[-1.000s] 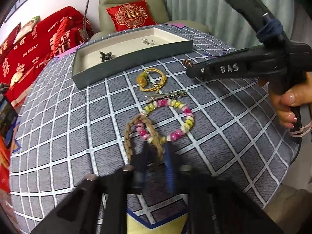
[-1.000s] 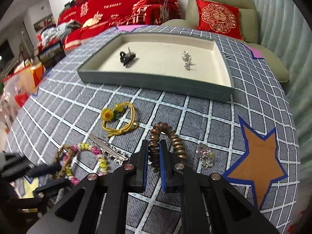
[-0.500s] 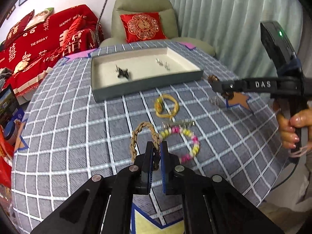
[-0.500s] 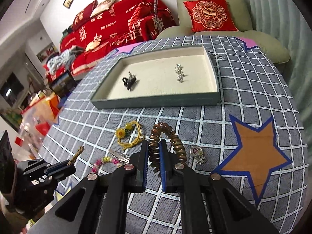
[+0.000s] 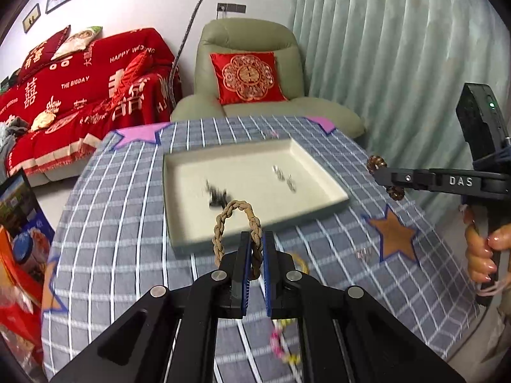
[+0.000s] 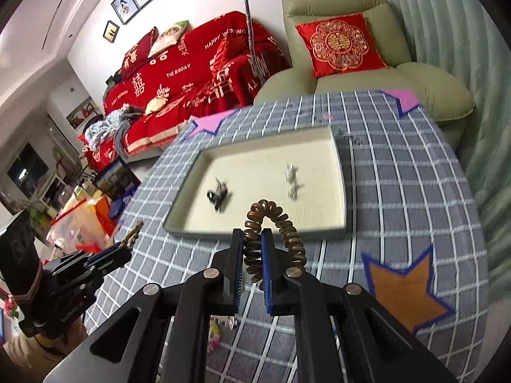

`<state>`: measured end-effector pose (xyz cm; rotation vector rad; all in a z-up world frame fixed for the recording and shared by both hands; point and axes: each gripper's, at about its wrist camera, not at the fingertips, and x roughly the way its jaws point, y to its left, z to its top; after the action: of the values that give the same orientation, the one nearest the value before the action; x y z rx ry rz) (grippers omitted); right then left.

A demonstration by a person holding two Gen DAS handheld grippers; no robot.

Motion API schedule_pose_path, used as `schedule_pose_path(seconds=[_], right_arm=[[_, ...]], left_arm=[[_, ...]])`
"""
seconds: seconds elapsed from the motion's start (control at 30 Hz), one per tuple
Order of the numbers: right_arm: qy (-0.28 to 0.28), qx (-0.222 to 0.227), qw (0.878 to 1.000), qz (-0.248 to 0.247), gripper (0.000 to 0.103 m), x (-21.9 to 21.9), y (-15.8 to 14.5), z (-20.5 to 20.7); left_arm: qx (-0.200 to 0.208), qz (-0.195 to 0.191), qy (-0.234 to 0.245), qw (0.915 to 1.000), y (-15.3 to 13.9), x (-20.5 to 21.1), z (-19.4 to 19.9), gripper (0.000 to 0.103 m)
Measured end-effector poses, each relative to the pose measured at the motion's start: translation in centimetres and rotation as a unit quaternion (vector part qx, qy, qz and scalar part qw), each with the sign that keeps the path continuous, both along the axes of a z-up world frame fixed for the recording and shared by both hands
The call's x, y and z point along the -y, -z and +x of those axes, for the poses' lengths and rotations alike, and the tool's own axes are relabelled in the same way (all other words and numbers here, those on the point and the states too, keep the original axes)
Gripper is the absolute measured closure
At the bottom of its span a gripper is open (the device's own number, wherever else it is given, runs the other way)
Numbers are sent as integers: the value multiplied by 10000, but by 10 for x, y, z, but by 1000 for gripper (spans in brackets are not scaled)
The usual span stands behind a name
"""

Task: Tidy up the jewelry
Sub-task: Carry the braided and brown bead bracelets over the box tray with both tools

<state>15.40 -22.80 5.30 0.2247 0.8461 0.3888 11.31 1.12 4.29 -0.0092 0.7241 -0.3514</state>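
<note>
My left gripper (image 5: 254, 239) is shut on a tan braided bracelet (image 5: 227, 220), which hangs in the air just short of the tray's near wall. My right gripper (image 6: 252, 237) is shut on a bronze coiled bracelet (image 6: 289, 233), also lifted off the cloth. The cream-lined grey tray (image 5: 319, 166) (image 6: 338, 172) lies ahead of both; inside it are a dark clip (image 6: 217, 195) and silver earrings (image 6: 292, 182). In the left wrist view the right gripper (image 5: 378, 172) shows at the right with its bracelet. The left gripper (image 6: 126, 249) appears low at the left in the right wrist view.
A checked grey cloth with star patches (image 5: 394, 234) covers the round table. A yellow cord bracelet (image 5: 301, 263), a small silver piece (image 5: 362, 253) and a pink-and-yellow bead bracelet (image 5: 279, 343) lie below my fingers. An armchair (image 5: 249, 63) and red sofa (image 6: 191, 73) stand beyond.
Both grippers rose from the cloth and moved toward the tray, each carrying its bracelet. The braided bracelet left the table, where it lay next to the bead bracelet.
</note>
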Motion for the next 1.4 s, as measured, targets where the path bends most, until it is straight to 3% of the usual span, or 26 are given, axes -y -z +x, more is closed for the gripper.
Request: schedule_pose_path(seconds=[0.17, 0.37, 0.6, 0.9, 1.4], right_arm=[[40, 112, 9999, 54, 92, 1, -23, 31], [66, 77, 9999, 11, 92, -8, -29, 75], [29, -142, 9994, -321, 92, -28, 5, 126], [16, -544, 9969, -572, 92, -37, 63, 167], [135, -1011, 9931, -574, 91, -26, 112, 188]], left_arm=[[66, -101, -69, 9999, -11, 0, 37, 87], [46, -67, -212, 9997, -7, 2, 86, 87], [-177, 134, -366, 9991, 21, 11, 142, 87], [-476, 483, -248, 9974, 58, 36, 186, 87], [-679, 1085, -207, 9916, 90, 62, 204, 86]])
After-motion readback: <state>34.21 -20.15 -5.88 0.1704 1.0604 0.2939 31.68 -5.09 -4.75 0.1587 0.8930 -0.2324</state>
